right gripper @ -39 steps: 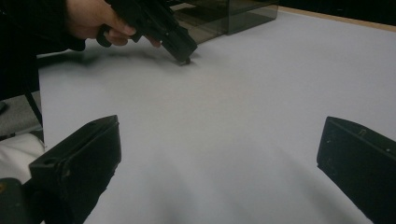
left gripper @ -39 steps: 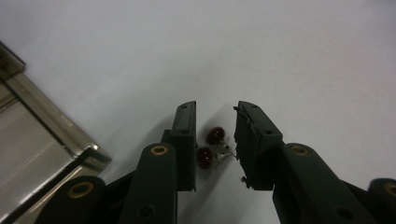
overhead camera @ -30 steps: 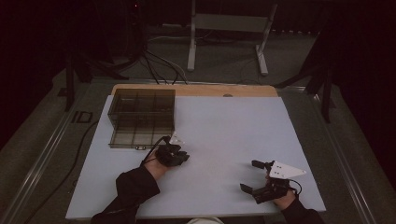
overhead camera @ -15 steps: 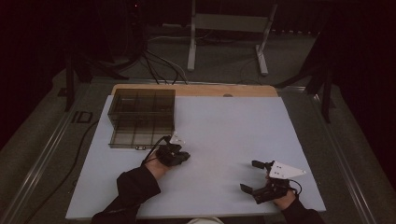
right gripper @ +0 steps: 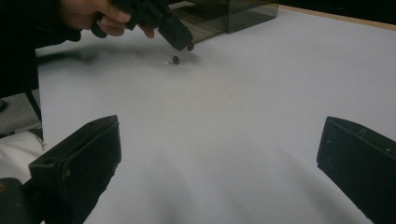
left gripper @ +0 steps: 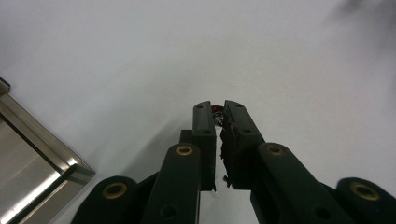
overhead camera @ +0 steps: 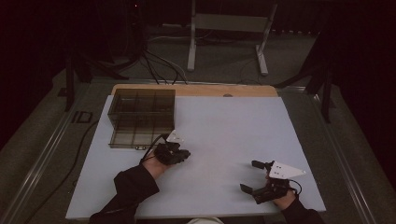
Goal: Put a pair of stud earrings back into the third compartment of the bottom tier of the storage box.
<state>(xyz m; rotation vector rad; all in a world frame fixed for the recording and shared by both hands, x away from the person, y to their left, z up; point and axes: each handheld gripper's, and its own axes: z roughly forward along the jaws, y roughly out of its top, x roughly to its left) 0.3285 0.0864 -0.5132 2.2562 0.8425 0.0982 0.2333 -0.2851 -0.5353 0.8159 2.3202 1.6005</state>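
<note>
White tabletop (overhead camera: 224, 135) carries one smoky compartment box (overhead camera: 142, 116), one loose red bead (right gripper: 175, 59), the left gripper (left gripper: 218, 112) pinching another small red bead (left gripper: 216, 109), and the right gripper (overhead camera: 254, 176) gaping empty.

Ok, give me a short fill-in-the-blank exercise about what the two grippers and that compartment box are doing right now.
1. The left gripper has its jaws closed on a small ____ piece.
2. The right gripper rests with its jaws ____ and nothing between them.
3. The divided box stands on the white table nearer the ____ gripper.
4. A second small dark piece lies on the table just below the left gripper's ____.

Missing words: red; open; left; tips
</note>
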